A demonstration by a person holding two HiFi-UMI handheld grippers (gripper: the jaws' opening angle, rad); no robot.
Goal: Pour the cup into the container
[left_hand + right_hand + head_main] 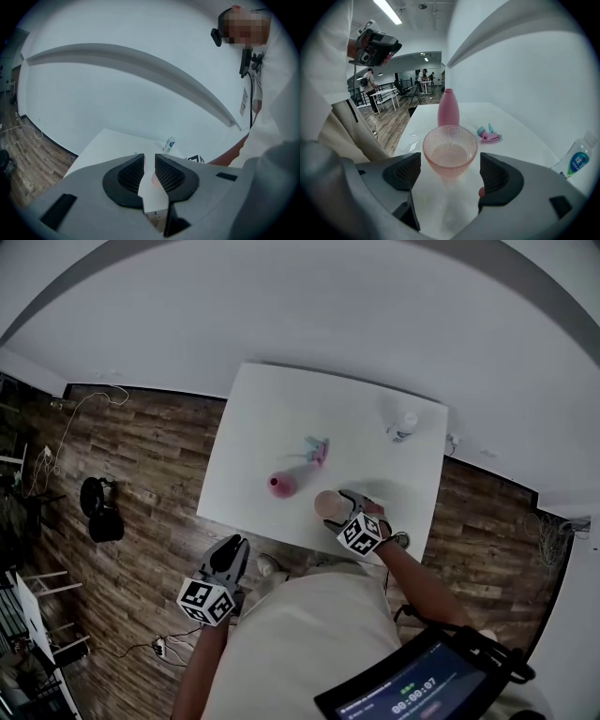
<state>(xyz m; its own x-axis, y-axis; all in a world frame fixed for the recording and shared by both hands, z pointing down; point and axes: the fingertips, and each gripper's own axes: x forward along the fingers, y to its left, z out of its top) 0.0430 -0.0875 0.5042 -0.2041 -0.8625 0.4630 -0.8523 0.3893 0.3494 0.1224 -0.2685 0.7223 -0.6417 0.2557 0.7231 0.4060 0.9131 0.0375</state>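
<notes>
A pink textured glass cup (pixel 450 152) holding some liquid stands on the white table (pixel 262 418) near its front edge. My right gripper (pixel 451 164) is open around it, one pad on each side with small gaps. In the head view the cup (pixel 326 504) sits just left of the right gripper (pixel 343 506). The pink bottle-shaped container (pixel 448 108) stands upright behind the cup, and appears to the cup's left (pixel 281 484) in the head view. My left gripper (pixel 232 549) hangs off the table's front, over the floor. Its jaws (pixel 149 161) stand almost together with nothing between them.
A clear water bottle (pixel 404 426) stands at the table's far right, also seen as a bottle (pixel 576 159) in the right gripper view. A small pink and teal item (pixel 317 450) lies mid-table. A dark bag (pixel 101 512) sits on the wooden floor at left.
</notes>
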